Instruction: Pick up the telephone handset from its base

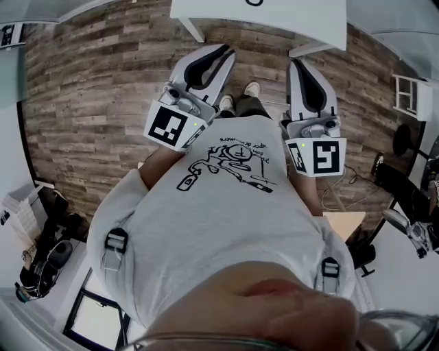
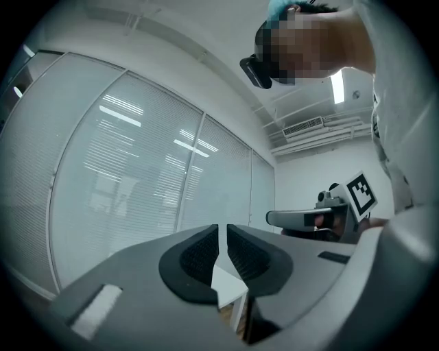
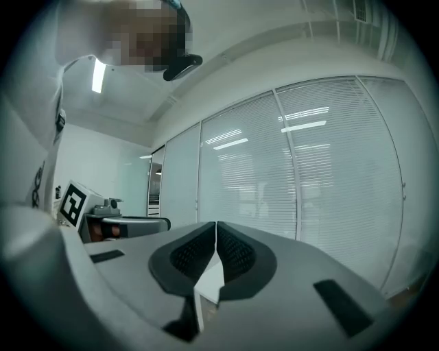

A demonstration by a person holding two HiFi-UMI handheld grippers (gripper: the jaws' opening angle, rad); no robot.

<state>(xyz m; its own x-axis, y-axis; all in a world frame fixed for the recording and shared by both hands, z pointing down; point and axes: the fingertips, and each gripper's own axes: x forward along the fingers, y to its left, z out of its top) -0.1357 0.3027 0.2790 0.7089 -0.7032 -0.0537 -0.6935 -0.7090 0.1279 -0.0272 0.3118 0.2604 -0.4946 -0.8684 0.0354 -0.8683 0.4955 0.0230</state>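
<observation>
Pre-reach step: grey left claw and grey right claw both closed and empty, level at frame centre over brown wood-plank floor, telephone handset in no view, so next probably approach white bench at top edge and open a claw.

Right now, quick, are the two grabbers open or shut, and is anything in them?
Left gripper: closed, holding nothing.
Right gripper: closed, holding nothing.
</observation>
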